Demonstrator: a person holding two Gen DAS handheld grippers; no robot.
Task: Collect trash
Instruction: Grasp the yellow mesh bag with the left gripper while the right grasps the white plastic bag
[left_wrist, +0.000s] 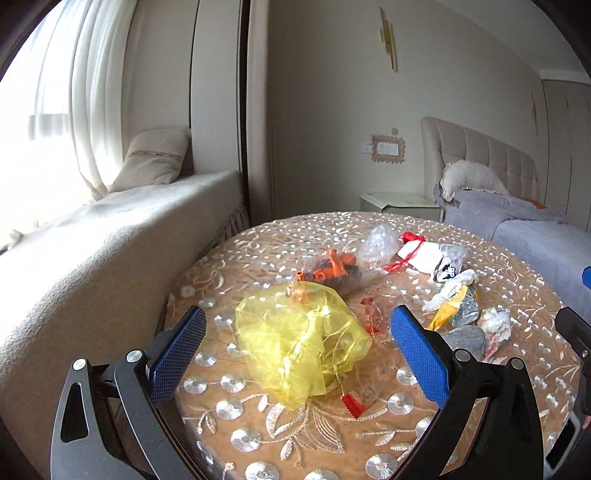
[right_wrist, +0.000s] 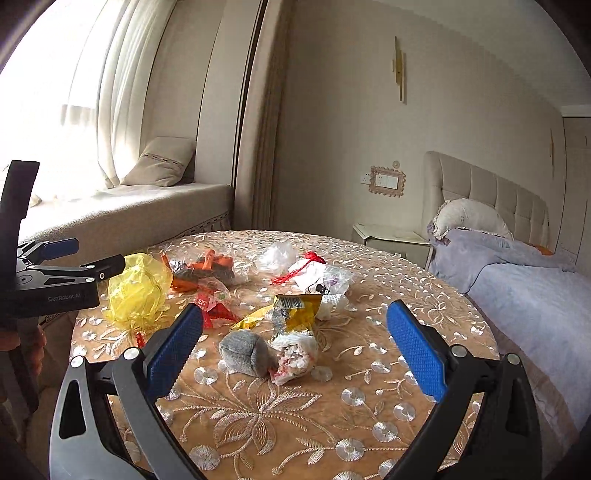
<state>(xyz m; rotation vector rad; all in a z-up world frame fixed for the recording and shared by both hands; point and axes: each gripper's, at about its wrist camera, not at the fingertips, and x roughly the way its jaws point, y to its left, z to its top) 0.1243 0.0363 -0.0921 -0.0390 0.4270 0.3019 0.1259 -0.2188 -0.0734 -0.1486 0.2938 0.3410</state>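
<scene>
L gripper wide open, nothing held, fingers either side of yellow organza bag w/o touching. R gripper also wide open, empty, above grey sock ball & crumpled tissue wad, which touch each other. Trash all on round table w/ embroidered cloth: yellow snack wrapper just behind sock, red wrapper near it, orange toy pcs in clear bag further back, clear plastic bag & red string at far side.
</scene>
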